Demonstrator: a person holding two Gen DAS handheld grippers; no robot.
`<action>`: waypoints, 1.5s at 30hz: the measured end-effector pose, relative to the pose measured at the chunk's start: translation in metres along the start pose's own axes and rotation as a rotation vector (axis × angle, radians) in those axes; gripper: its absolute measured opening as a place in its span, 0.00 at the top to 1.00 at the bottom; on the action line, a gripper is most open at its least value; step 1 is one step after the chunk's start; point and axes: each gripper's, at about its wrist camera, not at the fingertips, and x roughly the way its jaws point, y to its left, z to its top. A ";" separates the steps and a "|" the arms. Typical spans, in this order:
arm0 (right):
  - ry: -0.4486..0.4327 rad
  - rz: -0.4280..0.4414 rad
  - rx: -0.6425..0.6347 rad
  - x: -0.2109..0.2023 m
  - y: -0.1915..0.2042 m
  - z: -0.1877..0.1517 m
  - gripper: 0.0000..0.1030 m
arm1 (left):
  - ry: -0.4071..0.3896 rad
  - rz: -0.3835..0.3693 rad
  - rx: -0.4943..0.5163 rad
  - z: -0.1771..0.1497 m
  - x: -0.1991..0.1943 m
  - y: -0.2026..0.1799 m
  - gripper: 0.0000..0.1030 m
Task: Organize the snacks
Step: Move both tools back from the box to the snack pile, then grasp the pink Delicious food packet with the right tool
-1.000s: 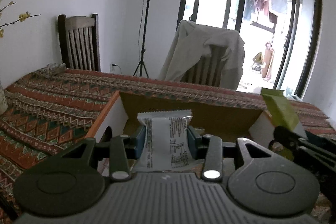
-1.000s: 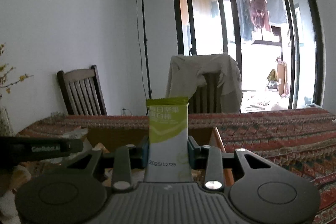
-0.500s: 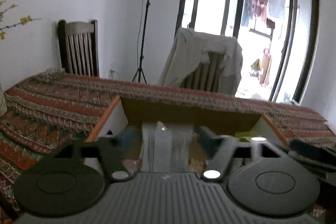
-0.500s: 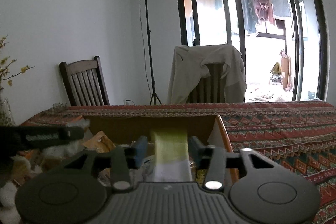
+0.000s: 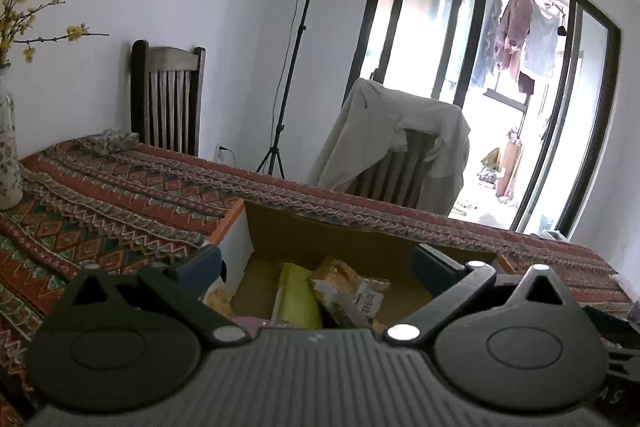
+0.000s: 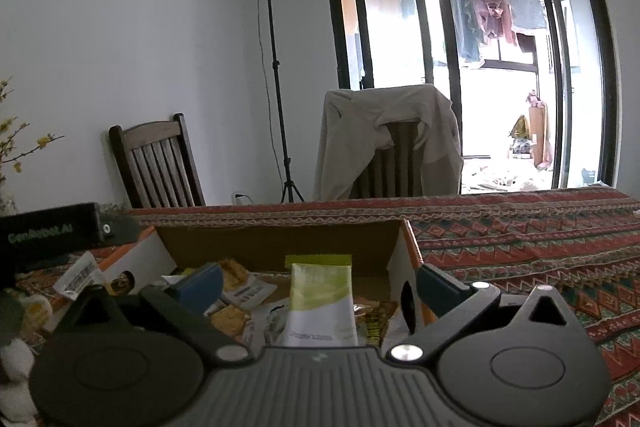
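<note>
Green-and-white snack bar [image 6: 322, 301] sits in the cardboard box [image 6: 280, 245], leaning against the far wall near the box's right end; long axis runs away from the right wrist camera, green serrated end pointing up and away, white printed end toward the camera. It lies between the right gripper [image 6: 318, 281] fingers in line of sight but neither blue pad touches it: jaws are opening, spread wide, nothing held. Around the bar in the box: a white-label packet [image 6: 244, 291] to its left, yellow cracker packs [image 6: 228, 319] nearer the camera, a dark wrapper [image 6: 372, 323] to its right. Left of the box, outside it, a loose white packet [image 6: 80, 275] lies on the patterned tablecloth [image 6: 520, 239]. From the left wrist view the same box [image 5: 320, 231] shows a green bar [image 5: 298, 297], long axis running away from the camera, plus a crumpled tan packet with a white label [image 5: 348, 291] just right of it, tilted. Left gripper [image 5: 316, 265] jaws are also opening, wide, pads clear of everything; box contents show in the gap below them. Beyond the box: a wooden chair [image 5: 168, 99], a second chair draped with a beige jacket [image 5: 396, 143], a light stand [image 5: 296, 43], and a vase with yellow blossoms [image 5: 8, 155] at the table's left edge.
</note>
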 end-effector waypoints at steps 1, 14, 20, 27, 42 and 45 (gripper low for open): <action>-0.001 0.000 0.002 -0.001 -0.001 0.001 0.00 | -0.003 -0.004 -0.003 0.001 -0.001 0.000 0.00; -0.009 0.002 -0.025 -0.033 0.008 0.017 0.00 | -0.046 -0.007 0.000 0.019 -0.052 0.000 0.00; 0.006 0.007 -0.046 -0.055 0.014 0.014 0.00 | -0.027 -0.002 -0.004 0.015 -0.073 0.010 0.00; 0.059 -0.002 -0.067 -0.082 0.013 -0.005 0.00 | 0.007 0.001 0.030 -0.006 -0.098 0.024 0.00; 0.206 0.008 -0.051 -0.113 0.009 -0.066 0.00 | 0.121 0.047 0.132 -0.073 -0.121 0.056 0.00; 0.226 0.008 -0.062 -0.116 0.011 -0.075 0.00 | 0.132 0.046 0.140 -0.079 -0.122 0.059 0.00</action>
